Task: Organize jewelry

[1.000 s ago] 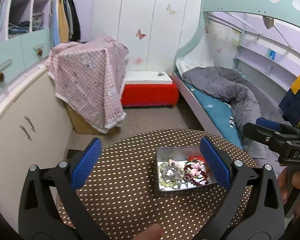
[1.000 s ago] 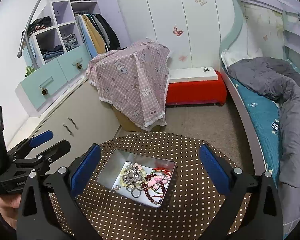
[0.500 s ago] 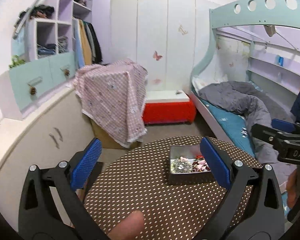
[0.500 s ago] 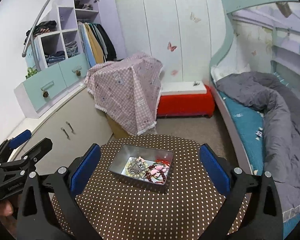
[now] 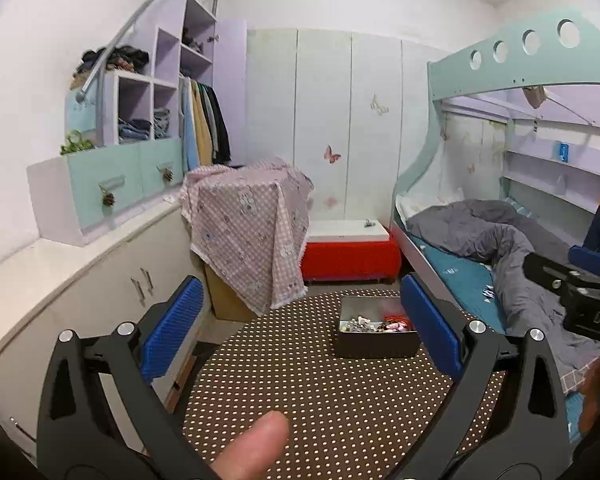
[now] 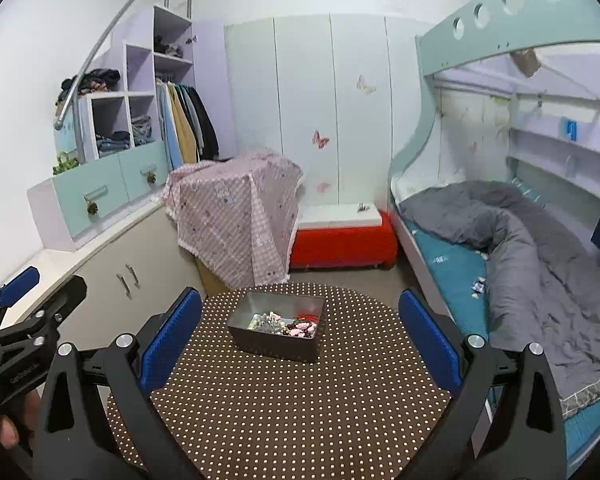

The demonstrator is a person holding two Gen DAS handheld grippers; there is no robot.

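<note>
Metal tin (image 6: pixel 277 326) of tangled jewelry (image 6: pixel 284 323) sits mid-bench (image 6: pixel 300 408); both my grippers, left (image 5: pixel 300 338) and right (image 6: pixel 300 340), hang back, jaws wide and empty. I'd descend squarely, picking one loose strand.

One round dotted table (image 6: pixel 284 400) stood near, bearing one metal tin (image 6: pixel 276 344) of tangled jewelry (image 6: pixel 284 323) too jumbled to count. Two grippers, the left gripper (image 5: pixel 300 330) and the right gripper (image 6: pixel 300 332), flanked it. One bunk bed (image 6: pixel 500 240) and one red bench (image 6: pixel 342 246) stood far.
</note>
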